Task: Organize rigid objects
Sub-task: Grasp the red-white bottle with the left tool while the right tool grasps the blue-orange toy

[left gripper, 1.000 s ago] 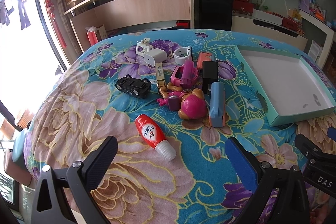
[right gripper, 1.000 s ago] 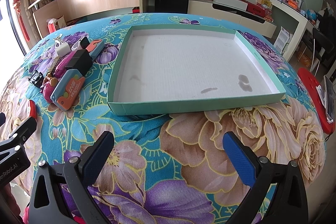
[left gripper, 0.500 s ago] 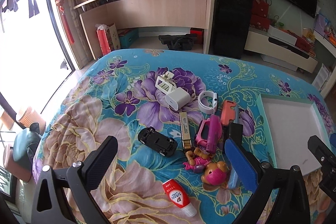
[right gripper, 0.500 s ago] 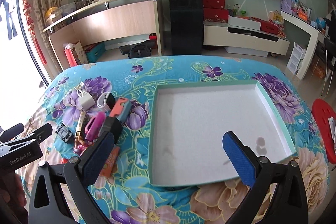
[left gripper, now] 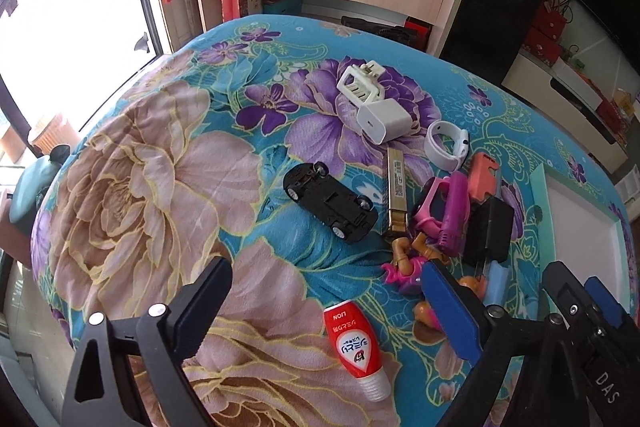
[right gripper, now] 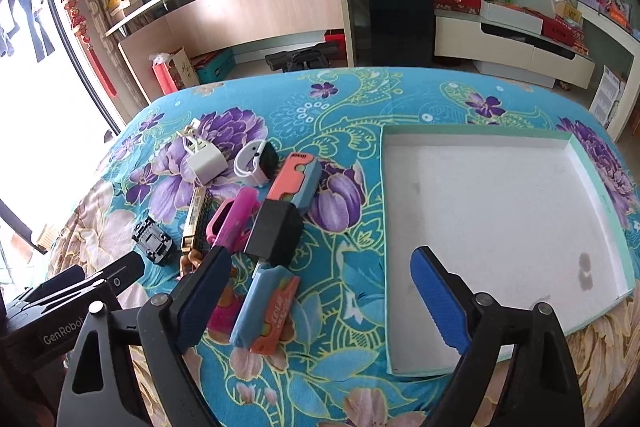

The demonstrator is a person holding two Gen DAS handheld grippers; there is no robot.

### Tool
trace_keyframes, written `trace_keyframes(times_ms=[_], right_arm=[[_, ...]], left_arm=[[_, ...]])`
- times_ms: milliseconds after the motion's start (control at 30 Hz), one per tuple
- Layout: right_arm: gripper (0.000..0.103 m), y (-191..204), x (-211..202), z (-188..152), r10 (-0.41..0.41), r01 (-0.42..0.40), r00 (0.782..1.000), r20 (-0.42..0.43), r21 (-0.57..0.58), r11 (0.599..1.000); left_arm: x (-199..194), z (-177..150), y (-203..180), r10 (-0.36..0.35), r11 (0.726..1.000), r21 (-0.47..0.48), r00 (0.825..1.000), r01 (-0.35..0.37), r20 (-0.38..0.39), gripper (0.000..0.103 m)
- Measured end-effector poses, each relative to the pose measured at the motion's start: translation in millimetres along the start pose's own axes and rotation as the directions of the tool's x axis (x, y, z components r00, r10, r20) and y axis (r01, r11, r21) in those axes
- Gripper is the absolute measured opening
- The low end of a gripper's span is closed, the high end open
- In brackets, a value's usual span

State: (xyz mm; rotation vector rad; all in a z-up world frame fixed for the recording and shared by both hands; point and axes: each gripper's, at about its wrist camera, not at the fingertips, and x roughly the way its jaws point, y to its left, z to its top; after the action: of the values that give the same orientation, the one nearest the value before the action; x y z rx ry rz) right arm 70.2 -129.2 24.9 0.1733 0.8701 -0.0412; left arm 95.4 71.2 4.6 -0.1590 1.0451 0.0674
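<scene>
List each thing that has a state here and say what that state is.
left claw: open, holding nothing
right claw: open, holding nothing
tray: nothing in it
toy car: upside down, wheels up
red tube: lying flat, cap on
watch: on its side, strap looped
charger: lying flat on the cloth

In the left wrist view the teal tray ran off the right edge, the doll was half hidden behind the left gripper's blue finger, and the red tube's print was unreadable.
</scene>
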Motion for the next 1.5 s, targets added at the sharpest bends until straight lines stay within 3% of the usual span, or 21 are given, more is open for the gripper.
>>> trace_keyframes(times_ms=[100,867,1033,1133,1200,1500], right_arm=[[0.081,1,9,-10,0.009,-0.009,1.000,-0.025,0.006,1.000],[0.071,20,35,-34,0.043,-0.048,0.995,-0.094,-0.046,0.998],[0.063,20,34,-36,0.045,-0.052,0.994,-0.096,-0.066,0.996],[0.051,18,35,-40,0.006,-0.016,0.994,-0.107,-0.091,0.996],[0.044,16,38,-44,0.000,-0.013,0.992,-0.126,-0.098,0.995],[0.044,17,42,-45,-0.014,-0.001,0.993,-0.120,-0.120,0.993]], left_arm=[[8,-10,5,-0.007,1.000,-0.016,1.000,0.006,-0.024,0.096],[17,-18,11,0.022,0.999,-0.025,0.999,-0.024,-0.048,0.094],[19,-19,7,0.012,1.000,-0.015,0.998,-0.012,-0.054,0.094],[19,-19,5,0.010,1.000,-0.008,0.998,-0.011,-0.056,0.093],[20,-20,4,0.005,1.000,-0.002,0.998,-0.005,-0.063,0.090],[32,-28,-8,0.015,0.998,0.063,0.994,-0.008,-0.113,0.074]])
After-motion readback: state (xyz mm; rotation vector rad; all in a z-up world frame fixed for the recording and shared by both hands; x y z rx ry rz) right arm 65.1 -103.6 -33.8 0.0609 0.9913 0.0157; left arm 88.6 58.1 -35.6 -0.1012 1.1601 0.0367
